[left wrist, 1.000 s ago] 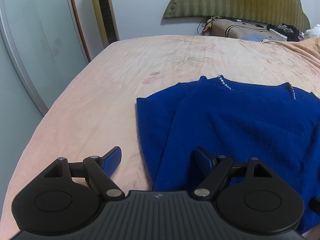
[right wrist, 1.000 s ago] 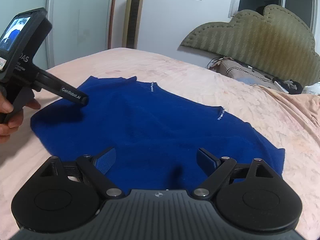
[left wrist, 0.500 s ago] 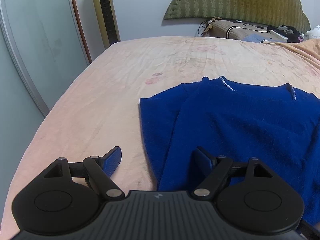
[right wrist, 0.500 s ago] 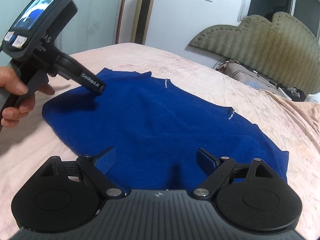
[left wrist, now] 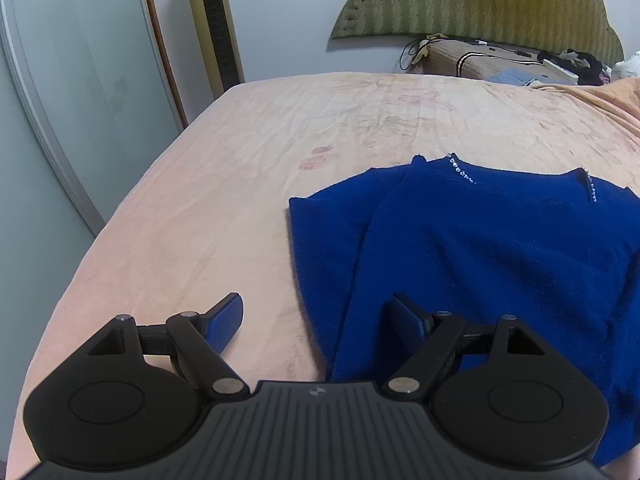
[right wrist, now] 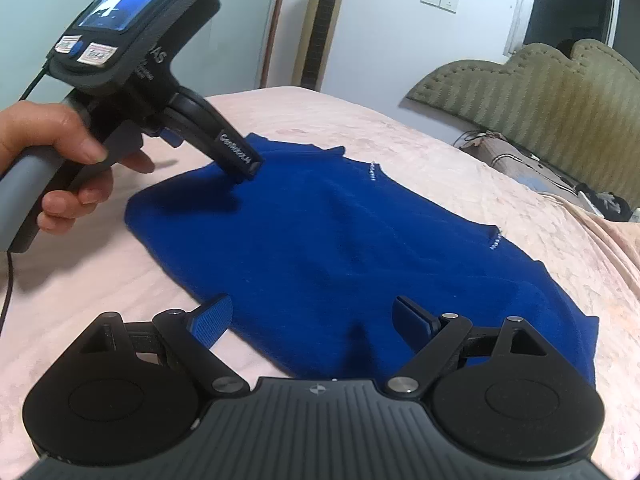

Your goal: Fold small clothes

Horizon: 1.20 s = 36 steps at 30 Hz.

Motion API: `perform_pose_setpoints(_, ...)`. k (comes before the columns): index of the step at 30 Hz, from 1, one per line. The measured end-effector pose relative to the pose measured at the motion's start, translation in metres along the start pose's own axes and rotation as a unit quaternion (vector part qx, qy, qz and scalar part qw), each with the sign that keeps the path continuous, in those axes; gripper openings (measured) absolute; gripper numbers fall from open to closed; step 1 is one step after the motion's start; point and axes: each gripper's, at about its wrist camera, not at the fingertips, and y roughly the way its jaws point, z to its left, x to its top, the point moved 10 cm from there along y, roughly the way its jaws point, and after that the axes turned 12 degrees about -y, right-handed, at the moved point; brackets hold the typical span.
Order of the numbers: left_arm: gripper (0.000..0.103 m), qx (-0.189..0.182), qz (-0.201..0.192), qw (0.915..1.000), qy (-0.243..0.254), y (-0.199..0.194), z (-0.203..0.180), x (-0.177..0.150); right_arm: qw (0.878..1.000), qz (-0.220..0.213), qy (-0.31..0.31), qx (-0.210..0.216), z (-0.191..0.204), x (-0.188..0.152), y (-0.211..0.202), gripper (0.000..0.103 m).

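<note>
While the blue sweater (right wrist: 352, 240) lies flat on the bed (left wrist: 240, 168) with its pink sheet, my left hand-held gripper (left wrist: 316, 320) hangs over its left edge, fingers spread wide, one over the sheet and one over the knit. My right hand-held gripper (right wrist: 312, 318) is spread too, low over the near hem, nothing pinched. A headboard (right wrist: 540, 92) sits beyond.

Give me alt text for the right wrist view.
A blue garment lies spread on a pink bedsheet. The left gripper, hand-held, hovers at its far left corner; the right gripper, jaws open, sits at the near hem.
</note>
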Motion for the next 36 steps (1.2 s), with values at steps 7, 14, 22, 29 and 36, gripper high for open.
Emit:
perform_pose_setpoints(7, 0.08, -0.001, 0.005, 1.0, -0.004, 0.001, 0.002, 0.0, 1.0, -0.006, -0.025, 0.001, 0.01, 0.003, -0.003, 0.089)
perform_pose_setpoints(14, 0.08, -0.003, 0.006, 1.0, 0.0, 0.002, 0.003, 0.0, 1.0, -0.006, -0.028, 0.008, 0.016, 0.005, -0.003, 0.089)
perform_pose_setpoints(22, 0.08, -0.004, 0.007, 0.9999, -0.01, 0.004, 0.008, 0.0, 0.999, -0.005, -0.042, 0.007, 0.024, 0.004, -0.001, 0.089)
perform_pose_setpoints(29, 0.08, -0.02, 0.008, 0.999, -0.04, 0.006, 0.029, 0.014, 0.999, -0.004, -0.053, 0.0, 0.03, 0.004, 0.0, 0.089)
perform_pose_setpoints(36, 0.08, -0.042, 0.032, 0.9972, -0.052, 0.02, 0.043, 0.019, 0.997, 0.0, -0.073, -0.016, 0.039, 0.003, 0.006, 0.088)
